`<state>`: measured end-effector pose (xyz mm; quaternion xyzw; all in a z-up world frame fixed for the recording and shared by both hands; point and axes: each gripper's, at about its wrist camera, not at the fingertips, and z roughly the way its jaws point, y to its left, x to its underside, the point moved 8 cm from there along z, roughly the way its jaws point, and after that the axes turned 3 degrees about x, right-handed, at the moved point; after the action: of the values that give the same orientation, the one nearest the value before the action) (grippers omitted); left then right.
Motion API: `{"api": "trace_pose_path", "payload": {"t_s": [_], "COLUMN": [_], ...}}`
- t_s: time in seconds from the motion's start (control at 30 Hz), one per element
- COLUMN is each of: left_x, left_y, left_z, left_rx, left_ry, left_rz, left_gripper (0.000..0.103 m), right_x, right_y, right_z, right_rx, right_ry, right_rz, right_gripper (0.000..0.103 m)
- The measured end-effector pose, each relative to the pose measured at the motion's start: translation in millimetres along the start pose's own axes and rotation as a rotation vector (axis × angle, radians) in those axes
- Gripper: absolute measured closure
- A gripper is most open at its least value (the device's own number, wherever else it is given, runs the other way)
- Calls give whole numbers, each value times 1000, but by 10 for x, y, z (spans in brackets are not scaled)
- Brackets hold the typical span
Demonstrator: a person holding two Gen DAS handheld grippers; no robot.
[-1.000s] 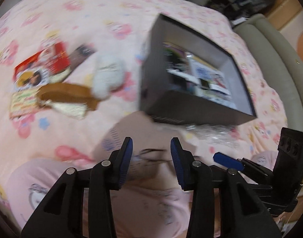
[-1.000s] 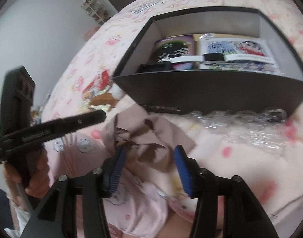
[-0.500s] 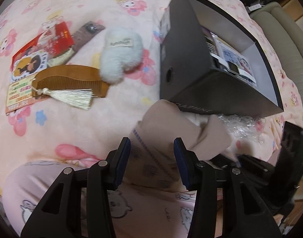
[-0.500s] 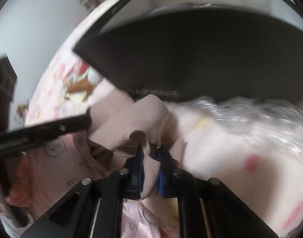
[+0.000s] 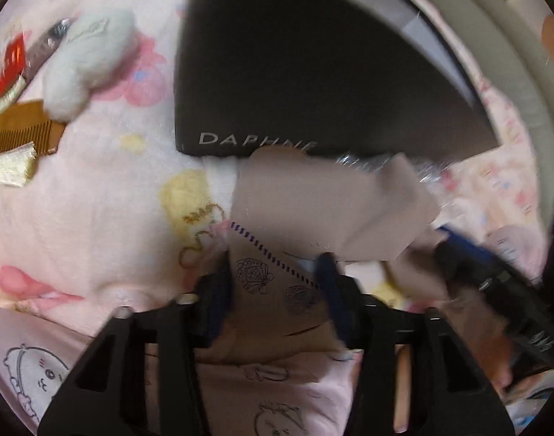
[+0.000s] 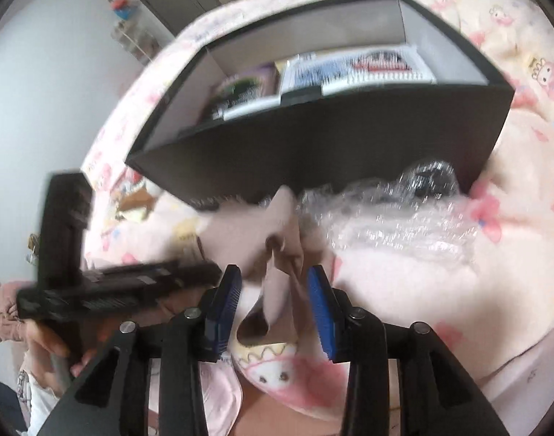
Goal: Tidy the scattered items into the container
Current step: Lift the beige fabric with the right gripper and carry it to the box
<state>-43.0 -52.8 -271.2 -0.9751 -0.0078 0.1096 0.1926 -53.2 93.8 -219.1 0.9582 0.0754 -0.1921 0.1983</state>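
Observation:
A beige cloth pouch [image 5: 313,210] with a dotted seam lies on the pink blanket, against the front wall of the dark box [image 5: 313,72]. My left gripper [image 5: 277,283] is open, its fingers on either side of the pouch's near end. My right gripper [image 6: 273,290] is open, with a fold of the same pouch [image 6: 255,229] between its fingers. The box [image 6: 313,145] holds booklets and a black item. Whether either gripper touches the cloth is unclear.
A white fluffy pad [image 5: 84,61], a wooden comb with a tassel [image 5: 19,134] and a red packet [image 5: 8,65] lie left of the box. Crinkled clear plastic wrap [image 6: 396,218] lies right of the pouch. A padded bed edge [image 5: 495,36] runs behind.
My right gripper was shut on the pouch half a second ago and has opened. My left gripper has moved closer to the pouch and the box.

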Motion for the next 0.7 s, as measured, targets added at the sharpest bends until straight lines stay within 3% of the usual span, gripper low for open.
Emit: {"api": "trace_pose_path", "payload": {"t_s": [0.07,0.17,0.23,0.33,0.37,0.4,0.43,0.47,0.5,0.53,0.57,0.7], "left_x": [6,14,17,49,77,113,145,181,211,225,229,251], "left_y": [89,259,312,330,322,319,323,334,344,351,366,528], "left_z": [-82,-207,-301,-365,-347,-307,-264,-214,-175,-167,-202,-396], "left_rx": [-52,-96,-74,-21,10,34,40,28,13,0,-10,-32], "left_ry": [-23,-53,-87,-107,-92,-67,-44,-17,4,8,-3,-64], "left_rz": [-6,-53,-81,-97,-96,-94,-90,-79,-64,-51,-44,-81], "left_gripper": [100,100,100,88,72,65,65,72,90,93,98,100], "right_x": [-9,-11,-31,-58,-60,-50,-42,-30,-5,19,35,14], "right_y": [-85,-194,-235,-102,-46,-20,8,40,51,24,-24,-117], "right_z": [41,94,17,-54,-41,-16,41,128,246,359,429,343], "right_rx": [86,184,156,62,39,23,9,0,3,25,59,111], "right_ry": [8,16,12,-16,-17,-10,8,33,65,89,97,38], "right_rz": [-10,-10,4,7,0,-8,-22,-35,-37,-22,-5,17], "right_gripper": [71,74,74,71,67,59,55,55,56,72,81,86]}}
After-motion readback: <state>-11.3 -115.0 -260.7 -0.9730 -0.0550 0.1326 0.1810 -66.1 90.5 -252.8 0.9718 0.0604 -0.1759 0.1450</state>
